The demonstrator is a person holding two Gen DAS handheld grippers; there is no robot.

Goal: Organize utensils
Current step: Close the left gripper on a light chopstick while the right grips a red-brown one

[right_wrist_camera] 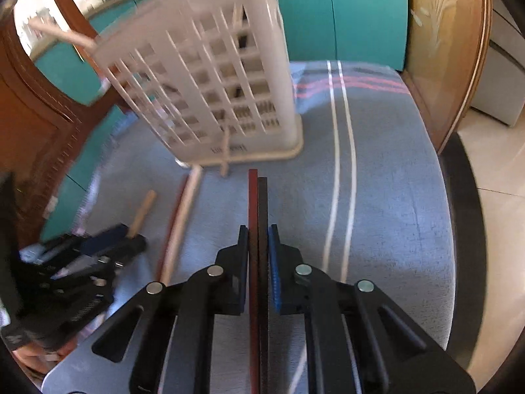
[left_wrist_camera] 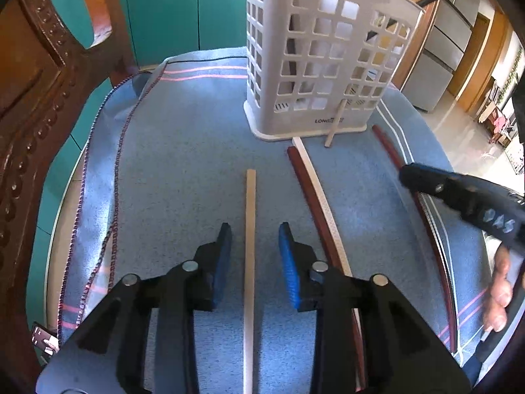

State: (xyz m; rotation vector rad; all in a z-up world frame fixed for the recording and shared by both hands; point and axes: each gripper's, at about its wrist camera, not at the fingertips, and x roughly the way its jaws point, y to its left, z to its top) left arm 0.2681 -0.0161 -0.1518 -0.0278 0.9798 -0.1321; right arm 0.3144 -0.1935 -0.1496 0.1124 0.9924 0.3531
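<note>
The chopsticks are laid out lengthwise on a desk covered by a blue cloth (left_wrist_camera: 183, 151), all pointing toward the white slotted utensil holder (left_wrist_camera: 315, 59) at the far end, so that each can be taken along its length and carried to the holder. A pale wooden chopstick (left_wrist_camera: 250, 229) is seen lying flat between the blue pads of the left hand-held gripper (left_wrist_camera: 255, 239); the jaws stand narrowly apart on either side of it without touching it, so it is not held. In the right wrist view, a dark red chopstick (right_wrist_camera: 252, 216) is clamped together with a darker stick beside it in the right hand-held gripper (right_wrist_camera: 257, 239), the pads pressed against both; a pair is probably gripped as one so it can be moved in a single trip. A pale and a red-brown chopstick (left_wrist_camera: 315, 184) are left side by side between the two grippers, and a short pale stick (left_wrist_camera: 334, 124) is propped against the holder's base.
</note>
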